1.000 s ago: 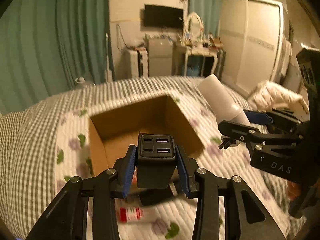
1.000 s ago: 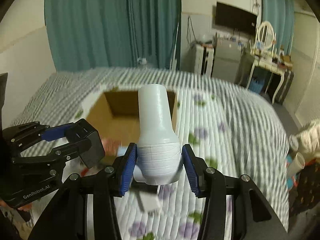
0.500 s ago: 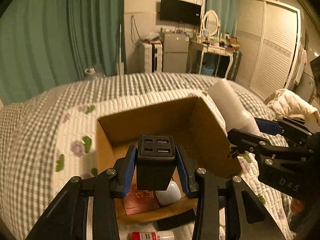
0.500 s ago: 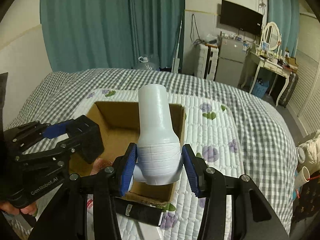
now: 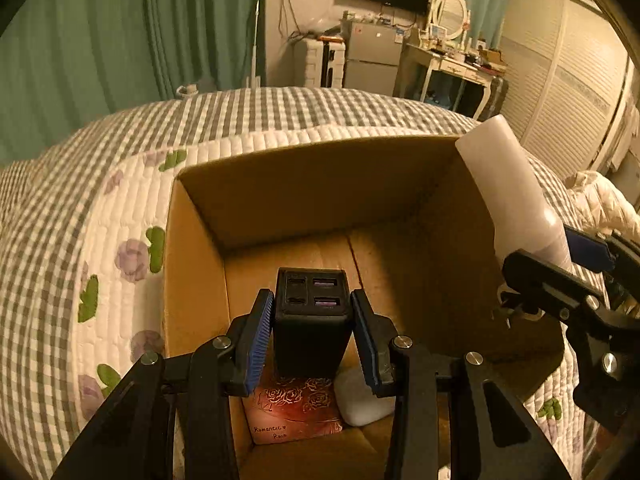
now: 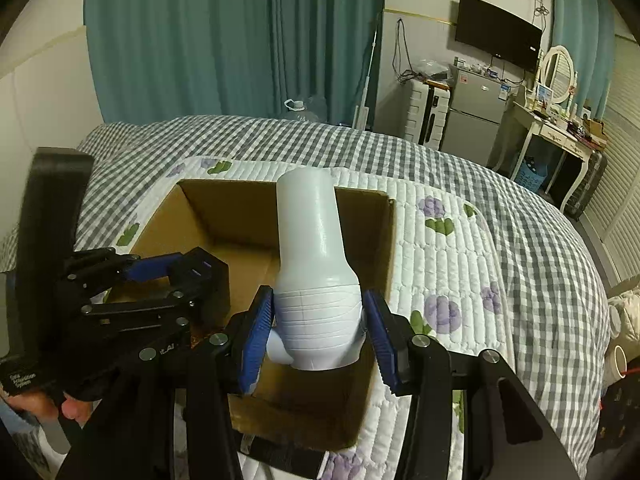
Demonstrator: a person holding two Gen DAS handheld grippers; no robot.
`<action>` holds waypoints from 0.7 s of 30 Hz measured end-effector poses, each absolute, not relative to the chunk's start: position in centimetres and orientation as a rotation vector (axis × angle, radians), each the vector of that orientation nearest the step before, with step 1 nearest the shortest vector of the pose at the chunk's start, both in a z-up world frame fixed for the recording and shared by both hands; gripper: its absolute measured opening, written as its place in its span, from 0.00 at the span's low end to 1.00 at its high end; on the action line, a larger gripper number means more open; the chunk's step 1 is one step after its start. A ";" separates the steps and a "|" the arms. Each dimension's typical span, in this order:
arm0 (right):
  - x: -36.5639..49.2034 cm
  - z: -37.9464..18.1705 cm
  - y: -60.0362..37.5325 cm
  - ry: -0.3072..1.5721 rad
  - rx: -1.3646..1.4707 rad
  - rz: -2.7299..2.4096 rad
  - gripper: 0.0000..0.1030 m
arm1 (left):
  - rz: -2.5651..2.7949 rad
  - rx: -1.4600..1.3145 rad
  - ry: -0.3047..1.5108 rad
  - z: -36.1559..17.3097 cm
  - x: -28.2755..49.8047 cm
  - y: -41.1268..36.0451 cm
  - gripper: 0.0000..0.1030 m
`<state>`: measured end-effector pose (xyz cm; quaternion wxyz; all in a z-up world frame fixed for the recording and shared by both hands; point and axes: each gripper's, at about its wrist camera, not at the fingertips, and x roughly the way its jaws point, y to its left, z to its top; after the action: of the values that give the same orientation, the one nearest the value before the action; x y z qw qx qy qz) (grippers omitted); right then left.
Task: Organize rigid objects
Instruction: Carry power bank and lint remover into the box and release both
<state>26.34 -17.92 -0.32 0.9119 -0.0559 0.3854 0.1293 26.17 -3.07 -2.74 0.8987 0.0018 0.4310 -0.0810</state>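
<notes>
My left gripper (image 5: 312,320) is shut on a black USB charger block (image 5: 312,320) and holds it over the open cardboard box (image 5: 304,184) on the bed. My right gripper (image 6: 318,320) is shut on a white bottle-shaped container (image 6: 314,256), held above the box's (image 6: 376,240) near right part. The container (image 5: 516,196) and right gripper (image 5: 560,280) show at the right of the left wrist view. The left gripper with the charger (image 6: 200,276) shows at the left of the right wrist view. Inside the box lie a red rose-patterned card (image 5: 296,412) and a small white object (image 5: 360,400).
The box stands on a white floral quilt (image 6: 448,264) over a grey checked bedspread (image 6: 520,248). A dark flat object (image 6: 280,452) lies on the quilt by the box's near edge. Curtains, a fridge and a dressing table stand beyond the bed.
Both grippers have moved forward and down toward the box. The charger now sits over the box's inside, and the white container hangs over its opening.
</notes>
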 end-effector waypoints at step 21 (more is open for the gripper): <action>25.4 2.3 -17.6 0.779 -0.071 0.252 0.68 | -0.177 0.104 0.752 4.1 20.5 -0.9 0.56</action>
<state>25.42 -17.64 2.32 0.9168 -0.0346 0.3786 0.1226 20.49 -0.93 4.08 0.9250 0.0505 0.3667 -0.0862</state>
